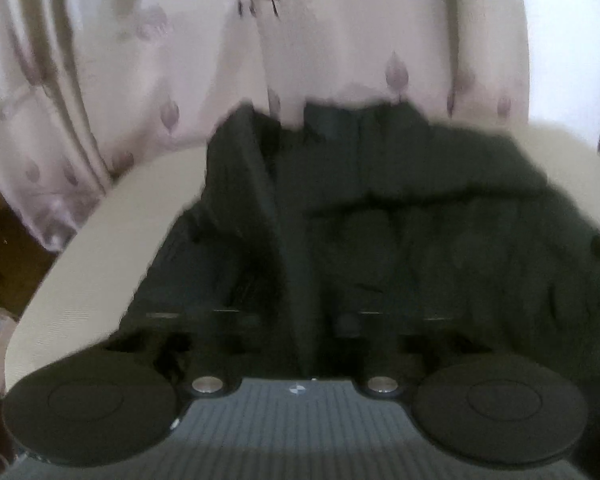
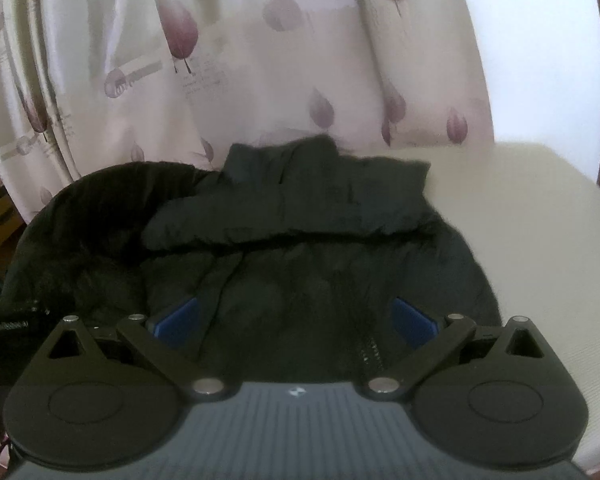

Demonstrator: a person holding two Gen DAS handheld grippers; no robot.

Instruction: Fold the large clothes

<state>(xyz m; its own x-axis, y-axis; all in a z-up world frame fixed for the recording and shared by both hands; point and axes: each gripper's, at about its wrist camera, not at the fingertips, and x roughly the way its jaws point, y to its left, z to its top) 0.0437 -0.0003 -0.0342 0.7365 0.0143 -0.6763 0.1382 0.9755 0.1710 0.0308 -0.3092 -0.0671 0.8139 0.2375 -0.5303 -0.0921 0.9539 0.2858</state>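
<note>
A dark padded jacket (image 2: 300,240) lies spread on a cream tabletop (image 2: 520,220), its collar (image 2: 312,160) at the far edge toward a patterned curtain (image 2: 239,80).

The left gripper (image 1: 300,320) has its jaws drawn narrow on a raised ridge of jacket fabric that runs straight up between them; the view is blurred, but the cloth seems pinched there. The right gripper (image 2: 295,320) hovers over the jacket's middle with jaws wide and blue pads (image 2: 179,320) showing on either side, nothing held. A zipper (image 2: 370,348) runs just inside its right-hand finger.

The step in hand looks like an early one: the jacket is still mostly flat and open, one sleeve or side (image 2: 79,220) bunched at the left in the right wrist view, and the left hand is taking hold to begin a fold. Next, the right jaws need to drop onto a matching edge and close, so both hands can carry the fabric over together without the bulky padding slipping or bunching.
</note>
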